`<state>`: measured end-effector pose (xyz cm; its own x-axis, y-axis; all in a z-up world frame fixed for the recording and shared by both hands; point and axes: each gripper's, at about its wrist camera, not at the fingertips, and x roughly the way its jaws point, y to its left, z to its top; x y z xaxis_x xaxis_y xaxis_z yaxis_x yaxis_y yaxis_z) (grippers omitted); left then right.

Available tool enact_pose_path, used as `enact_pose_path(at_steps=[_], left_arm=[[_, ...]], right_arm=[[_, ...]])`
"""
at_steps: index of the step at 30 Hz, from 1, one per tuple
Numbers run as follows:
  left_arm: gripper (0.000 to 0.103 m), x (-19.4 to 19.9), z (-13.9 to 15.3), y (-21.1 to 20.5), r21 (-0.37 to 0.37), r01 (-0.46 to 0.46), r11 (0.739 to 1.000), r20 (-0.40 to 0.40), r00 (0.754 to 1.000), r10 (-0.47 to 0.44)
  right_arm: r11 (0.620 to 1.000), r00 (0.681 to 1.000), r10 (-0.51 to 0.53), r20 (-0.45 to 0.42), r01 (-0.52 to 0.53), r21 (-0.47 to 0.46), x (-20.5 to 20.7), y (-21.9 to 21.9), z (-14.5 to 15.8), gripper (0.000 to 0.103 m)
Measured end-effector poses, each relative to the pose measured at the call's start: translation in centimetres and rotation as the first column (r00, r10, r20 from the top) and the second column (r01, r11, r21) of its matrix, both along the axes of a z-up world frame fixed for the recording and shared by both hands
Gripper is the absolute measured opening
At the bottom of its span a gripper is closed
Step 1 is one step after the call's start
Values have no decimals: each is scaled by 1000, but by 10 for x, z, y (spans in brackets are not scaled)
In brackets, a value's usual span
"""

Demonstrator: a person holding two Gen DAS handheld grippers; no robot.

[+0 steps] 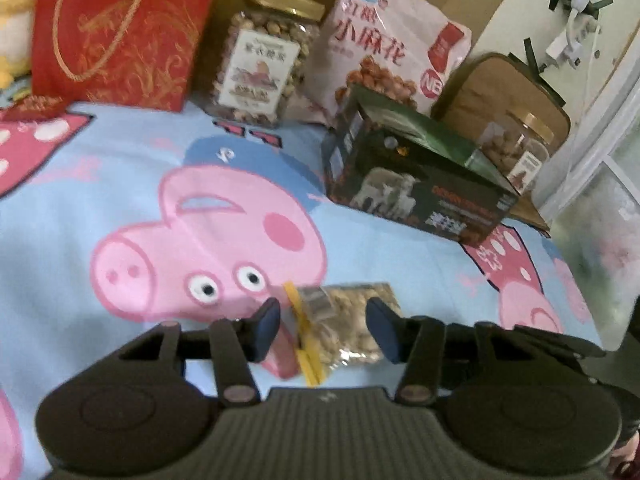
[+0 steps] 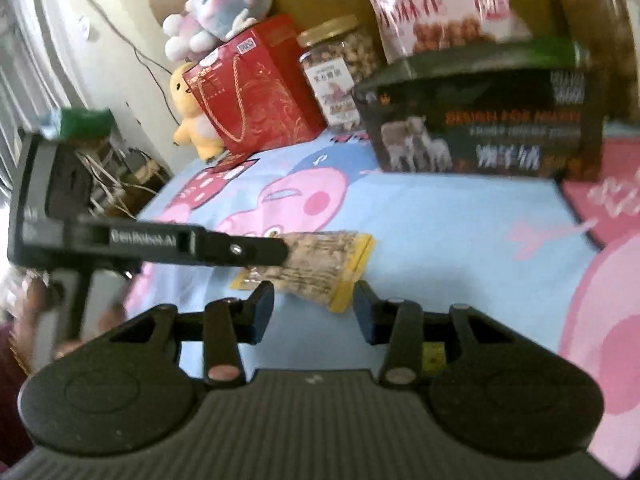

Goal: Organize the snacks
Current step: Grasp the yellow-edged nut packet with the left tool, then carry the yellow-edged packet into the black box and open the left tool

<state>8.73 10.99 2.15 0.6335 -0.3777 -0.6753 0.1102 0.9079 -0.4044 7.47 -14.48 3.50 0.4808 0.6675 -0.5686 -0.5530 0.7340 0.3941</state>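
**Entry: loose nut packet on the cartoon sheet, both grippers spread**

- Item in hand's reach: clear nut packet (image 1: 352, 322) with yellow end seals, lying flat on the pig-print sheet (image 1: 120, 184), well apart from the stored row. I judge it the one snack not yet filed.
- My left gripper (image 1: 326, 326): fingers spread, the packet lying between them; whether the pads touch it I cannot tell. Nothing is pinched.
- My right gripper (image 2: 314, 312): fingers spread, empty, just short of the packet's yellow end.
- Stored row, back edge of the surface: red gift bag (image 1: 120, 28), gold-lidded nut jar (image 1: 262, 60), pink snack bag (image 1: 384, 44) leaning upright on the cardboard behind, dark carton (image 1: 416, 172) in front of it, second jar (image 1: 516, 148) at the far right. Stood against the backing, I judge, so that they do not topple.
- Open room: wide bare sheet between packet and row. A gap shows between the first jar and the carton.
- Edges: the sheet drops off on the far side from the row's right end; plush toys (image 2: 216, 4) crowd the red bag's corner.
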Motion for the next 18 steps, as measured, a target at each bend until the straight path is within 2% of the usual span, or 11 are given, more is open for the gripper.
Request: enact_pose_path(at_steps=[2,4,7,9,10,12,13,18], left_arm=[[50,1,2,1,-5,2,1000,0,1000,-2],[50,2,1,-2,-3,15,1000,-9,1000,-15],[44,3,-7,-11,-2,49,999,-41,998,-49],[42,0,-7,-17,24,55,998,-18,998,-54],[38,0,-7,-19,28,55,998,-12,998,-55],[31,3,-2,-18,19,50,999,-16,999,-50],[29,5,2,-17,10,52,999,-19,998,-52],[29,20,42,-26,-4,99,995,77,992,-98]], right_arm=[[999,999,12,38,-10,-50,0,7,1,65],[994,998,28,63,-20,-111,2,15,-1,67],[982,994,74,79,-59,-181,8,28,-4,67],[974,991,101,88,-81,-212,10,36,-7,65],[970,988,110,106,-83,-227,9,39,-8,61],[962,982,127,143,-86,-260,7,44,-9,43],[963,981,127,145,-87,-255,7,45,-8,40],[983,975,59,213,-20,-183,12,30,13,36]])
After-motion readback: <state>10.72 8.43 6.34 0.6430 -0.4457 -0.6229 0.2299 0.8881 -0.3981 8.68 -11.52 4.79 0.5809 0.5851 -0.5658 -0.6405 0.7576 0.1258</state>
